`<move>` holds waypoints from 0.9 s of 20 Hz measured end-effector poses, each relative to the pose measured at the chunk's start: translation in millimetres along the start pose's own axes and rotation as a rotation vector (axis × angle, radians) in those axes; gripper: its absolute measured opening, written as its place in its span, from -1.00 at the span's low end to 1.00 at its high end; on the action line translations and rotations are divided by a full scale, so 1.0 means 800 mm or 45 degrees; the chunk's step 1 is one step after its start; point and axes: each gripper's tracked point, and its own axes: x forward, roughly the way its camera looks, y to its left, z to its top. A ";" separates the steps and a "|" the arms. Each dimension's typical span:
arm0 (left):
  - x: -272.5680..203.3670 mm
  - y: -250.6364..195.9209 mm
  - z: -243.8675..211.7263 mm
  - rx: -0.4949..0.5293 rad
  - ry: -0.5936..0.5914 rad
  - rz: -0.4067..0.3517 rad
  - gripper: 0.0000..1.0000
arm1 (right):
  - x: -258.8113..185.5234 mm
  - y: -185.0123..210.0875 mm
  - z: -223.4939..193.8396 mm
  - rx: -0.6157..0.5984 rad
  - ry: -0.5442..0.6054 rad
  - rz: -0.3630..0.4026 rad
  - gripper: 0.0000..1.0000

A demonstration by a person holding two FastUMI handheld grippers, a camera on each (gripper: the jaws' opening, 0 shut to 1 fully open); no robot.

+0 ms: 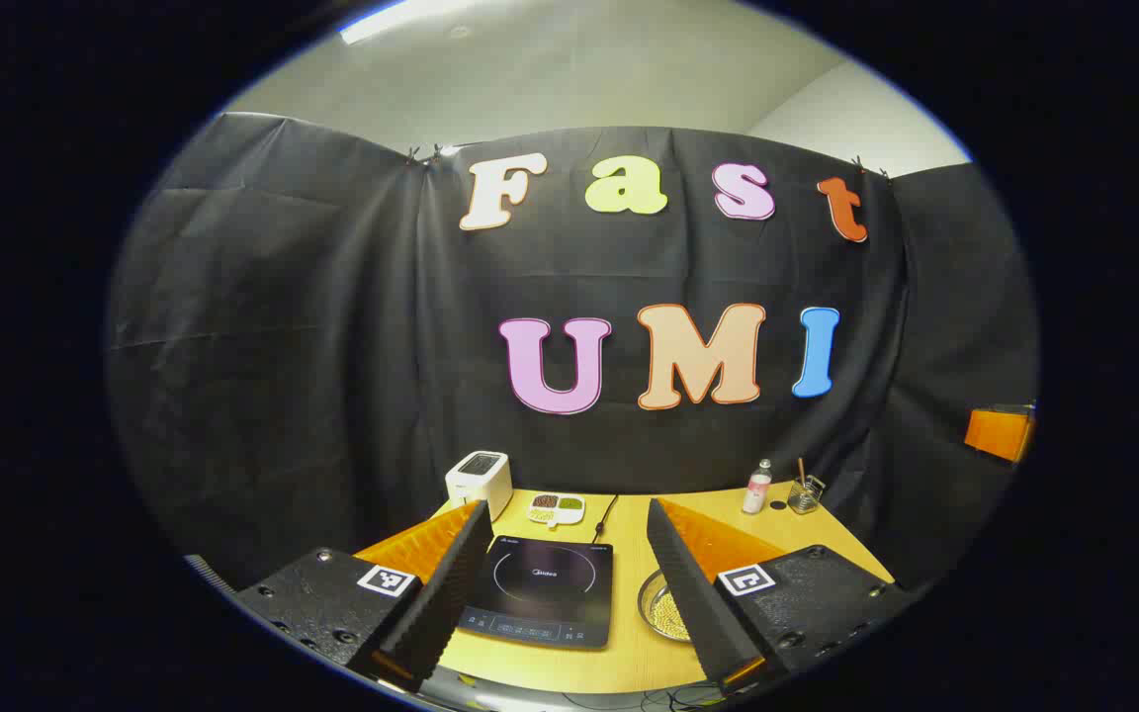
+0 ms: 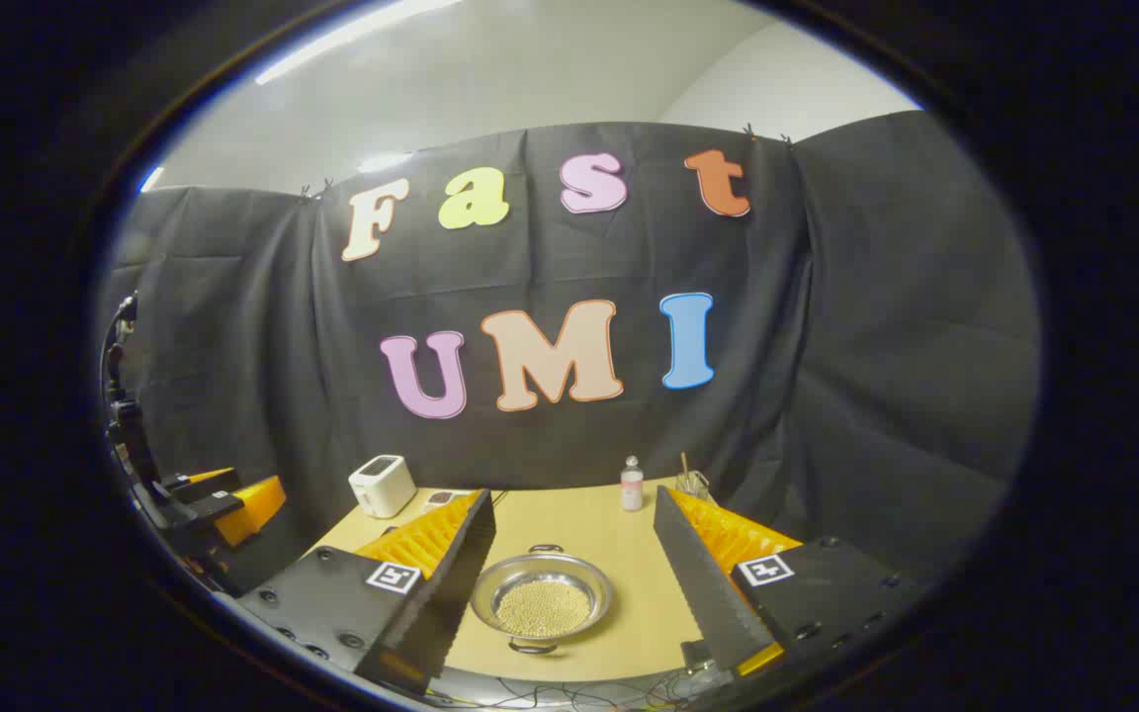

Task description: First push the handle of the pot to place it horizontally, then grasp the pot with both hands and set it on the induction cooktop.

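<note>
On the yellow wooden table, in the right gripper view, a round shallow steel pot filled with small pale beads sits between the fingers of the right gripper, its two small loop handles at the pot's 12 and 6 o'clock. The jaws of the right gripper stand wide apart, clear of the pot on both sides and holding nothing. At 9 o'clock in this view the left gripper shows farther off, beyond the table's edge.

In the left gripper view, a flat black square induction cooktop with a ring marked on its glass lies between the fingers of the left gripper, whose jaws are likewise spread wide with nothing between them. The pot is just beside the cooktop at its 3 o'clock, partly hidden behind the gripper's finger; it rests on the table, not on the cooktop.

Toward the back wall, at the cooktop's 11 o'clock, stands a white boxy toaster, with a small white divided dish of coloured grains next to it. At 1 o'clock are a small clear bottle with pink contents and a clear glass holder with sticks.
</note>
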 end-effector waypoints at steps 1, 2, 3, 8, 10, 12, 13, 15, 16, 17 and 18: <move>-0.001 0.001 0.000 0.004 0.000 0.002 0.86 | 0.000 0.001 0.001 0.003 -0.002 0.000 0.84; -0.002 0.002 -0.001 0.006 0.000 0.002 0.86 | 0.000 0.001 0.001 0.003 -0.003 -0.003 0.84; -0.003 0.002 -0.001 0.003 0.000 -0.001 0.86 | 0.001 0.001 0.001 0.001 -0.003 -0.007 0.84; -0.006 0.008 -0.006 -0.006 -0.002 -0.004 0.86 | 0.005 0.005 -0.011 -0.006 0.016 -0.012 0.84; -0.009 0.017 -0.010 0.003 -0.001 0.013 0.86 | 0.009 0.010 -0.018 -0.002 0.026 0.000 0.84; -0.013 0.029 -0.012 0.004 0.000 0.032 0.86 | 0.012 0.018 -0.024 0.006 0.036 0.018 0.86; -0.015 0.034 -0.014 0.001 0.000 0.039 0.86 | 0.014 0.021 -0.026 0.009 0.039 0.026 0.86; -0.019 0.043 -0.018 -0.006 0.000 0.050 0.86 | 0.019 0.028 -0.035 0.003 0.054 0.036 0.86; -0.021 0.047 -0.022 -0.009 -0.001 0.052 0.86 | 0.021 0.031 -0.043 -0.002 0.061 0.038 0.84; -0.021 0.049 -0.024 -0.018 -0.003 0.049 0.86 | 0.024 0.036 -0.049 -0.008 0.068 0.042 0.84; -0.023 0.050 -0.029 -0.024 -0.001 0.037 0.91 | 0.026 0.042 -0.055 -0.009 0.069 0.047 0.86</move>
